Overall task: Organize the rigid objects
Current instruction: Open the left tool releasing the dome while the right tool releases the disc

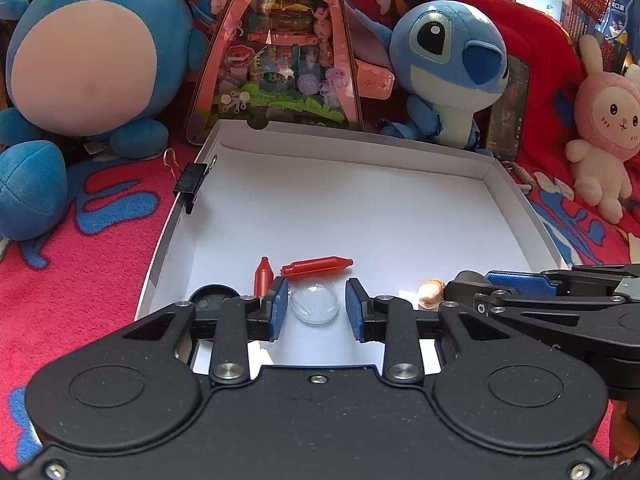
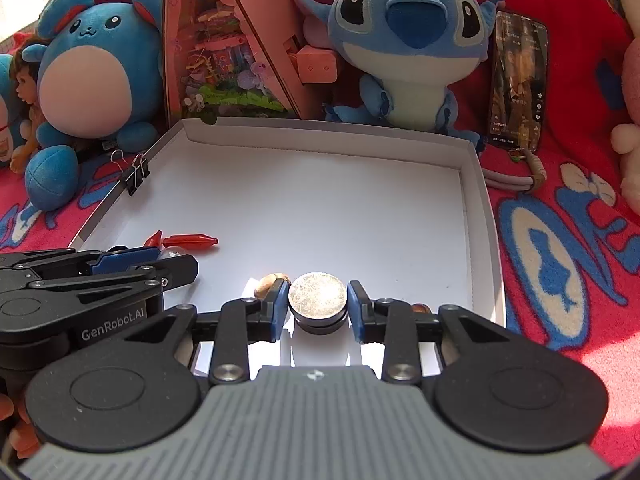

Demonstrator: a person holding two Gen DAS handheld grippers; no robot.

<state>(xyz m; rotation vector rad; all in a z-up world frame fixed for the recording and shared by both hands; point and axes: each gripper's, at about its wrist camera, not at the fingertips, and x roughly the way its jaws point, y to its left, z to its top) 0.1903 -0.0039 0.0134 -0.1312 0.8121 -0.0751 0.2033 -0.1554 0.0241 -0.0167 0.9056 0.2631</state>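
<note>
A shallow white box [image 1: 360,152] lies on a red blanket. My left gripper [image 1: 316,308] stands open at its near left corner, with a clear glass dome [image 1: 315,302] resting on the floor between the blue pads and a small gap on the right side. Just beyond lie two red pointed pieces [image 1: 316,267] [image 1: 263,276]. My right gripper [image 2: 318,308] is shut on a silver-topped round disc [image 2: 318,294] with a dark base. A small copper-coloured nut-like piece [image 2: 272,282] sits beside its left pad.
A black binder clip [image 1: 192,184] grips the box's left wall. A black round object [image 1: 212,296] lies by the left finger. Plush toys [image 1: 448,60], a pink toy package [image 1: 280,48] and a phone [image 2: 516,76] crowd the far edge.
</note>
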